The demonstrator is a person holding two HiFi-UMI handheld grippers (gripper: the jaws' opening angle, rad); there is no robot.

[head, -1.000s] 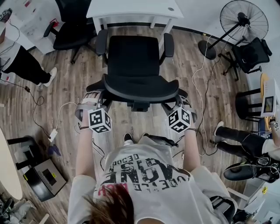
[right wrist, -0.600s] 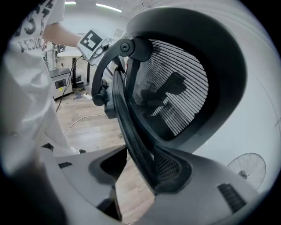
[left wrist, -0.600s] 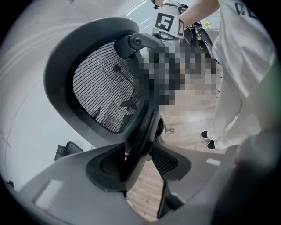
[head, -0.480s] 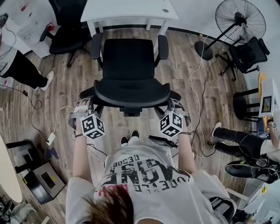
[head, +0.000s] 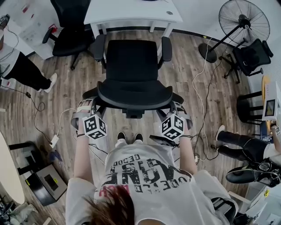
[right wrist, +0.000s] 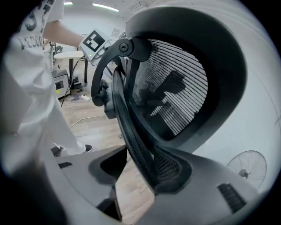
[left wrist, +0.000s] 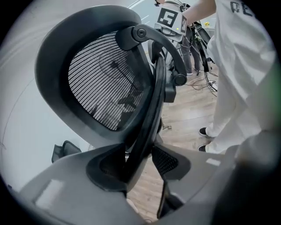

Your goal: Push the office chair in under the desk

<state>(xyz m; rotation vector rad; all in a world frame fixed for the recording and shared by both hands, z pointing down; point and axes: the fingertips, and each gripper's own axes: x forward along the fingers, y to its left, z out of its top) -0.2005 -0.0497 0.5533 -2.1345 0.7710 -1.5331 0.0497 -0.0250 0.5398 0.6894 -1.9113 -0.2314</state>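
Note:
A black office chair point(head: 131, 61) faces the white desk point(head: 131, 12) at the top of the head view, with the front edge of its seat just short of the desk's edge. Its mesh backrest point(head: 134, 94) is nearest me. My left gripper point(head: 96, 105) is shut on the backrest's left rim and my right gripper point(head: 170, 108) on the right rim. In the left gripper view the backrest's rim point(left wrist: 147, 127) runs between the jaws of the left gripper point(left wrist: 138, 165). The right gripper view shows the backrest's rim point(right wrist: 131, 132) pinched by the right gripper point(right wrist: 142, 169) in the same way.
A second black chair point(head: 68, 30) stands left of the desk. A standing fan point(head: 243, 19) and another chair point(head: 252, 55) are at the right. Cables point(head: 199, 88) trail over the wood floor. A person's legs point(head: 26, 72) show at left, another person's point(head: 243, 143) at right.
The chair has rolled slightly closer to the desk with both grippers still on the backrest. The person's feet have stepped up together behind it.

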